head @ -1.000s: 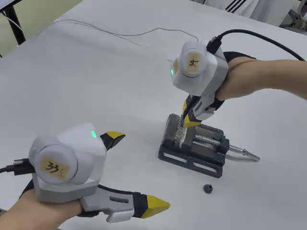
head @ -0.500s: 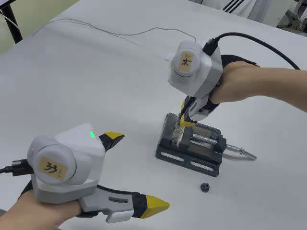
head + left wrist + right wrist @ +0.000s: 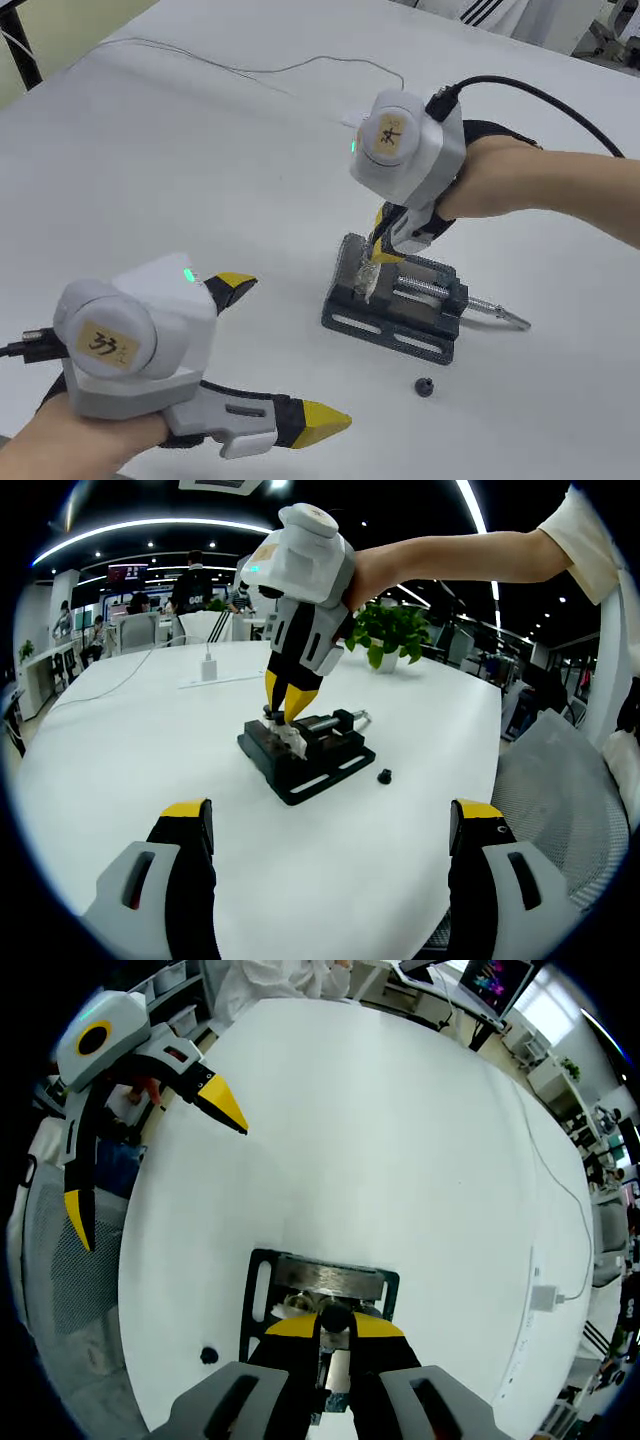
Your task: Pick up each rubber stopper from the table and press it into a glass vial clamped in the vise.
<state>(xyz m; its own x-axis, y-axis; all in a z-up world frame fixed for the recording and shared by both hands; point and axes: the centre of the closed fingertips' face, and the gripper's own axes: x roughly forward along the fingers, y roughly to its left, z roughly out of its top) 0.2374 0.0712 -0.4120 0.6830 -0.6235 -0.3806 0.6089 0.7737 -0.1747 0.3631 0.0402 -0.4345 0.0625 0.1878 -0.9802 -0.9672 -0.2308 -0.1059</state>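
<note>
We have the right claw [image 3: 378, 255] standing nearly upright over the vise [image 3: 395, 320], tips down at the clamped end. In the right gripper view its yellow tips are closed on a small dark stopper [image 3: 335, 1318], directly above the vise [image 3: 320, 1275]. We hold it steep so that the push can run straight down the glass vial [image 3: 365, 283] gripped between the vise's blocks. A slanted push might tip the stopper or strain the glass. We cannot tell whether the stopper already touches the vial's mouth, because the claw's tips hide the joint.

The vise is there to keep the vial upright and fixed, so one claw is enough for pressing.

We keep the left claw [image 3: 285, 355] low over the surface [image 3: 200, 170], well apart from the vise on the near left side. Its two tips are spread wide with nothing between them. From its own camera the left claw [image 3: 330, 815] looks straight at the vise [image 3: 305, 755], which suggests we park it there simply to stay clear.

A spare stopper [image 3: 424, 387] lies on the surface just beside the vise, off the near edge of its base toward the screw-handle end. We judge that one remains to be picked up.
</note>
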